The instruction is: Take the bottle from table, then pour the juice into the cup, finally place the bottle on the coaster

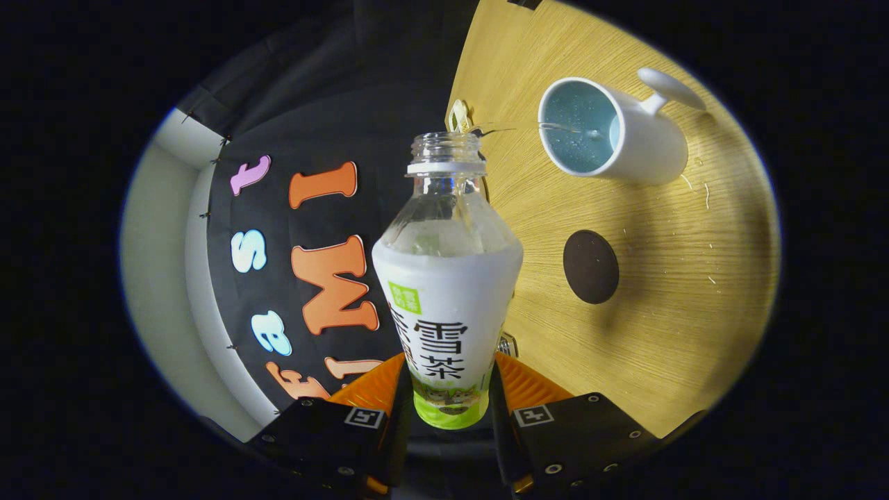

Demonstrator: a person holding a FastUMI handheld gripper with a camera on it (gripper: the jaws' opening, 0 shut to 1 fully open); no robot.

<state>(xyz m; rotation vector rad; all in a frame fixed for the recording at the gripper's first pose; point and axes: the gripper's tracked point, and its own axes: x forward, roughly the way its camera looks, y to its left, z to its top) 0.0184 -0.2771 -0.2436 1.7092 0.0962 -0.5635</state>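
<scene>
Gripper point(448, 399) clamps clear white-labelled plastic bottle point(448, 292), tilted, thin stream entering white ceramic cup point(611, 132); round dark coaster point(590, 267) placement remains.

White-labelled bottle point(446, 292), white cup point(618, 135), brown coaster point(590, 267), wood-grain table point(680, 319)

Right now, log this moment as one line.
gripper: shut on bottle | bottle: uncapped, tipped, pouring | stream: entering cup | coaster: bare | table: wooden

I see a dim booth with my wooden surface point(667, 333) warmly lit; the cup point(615, 135) throws a soft shadow, focus holds sharp, and fisheye bending curves the edges.
</scene>
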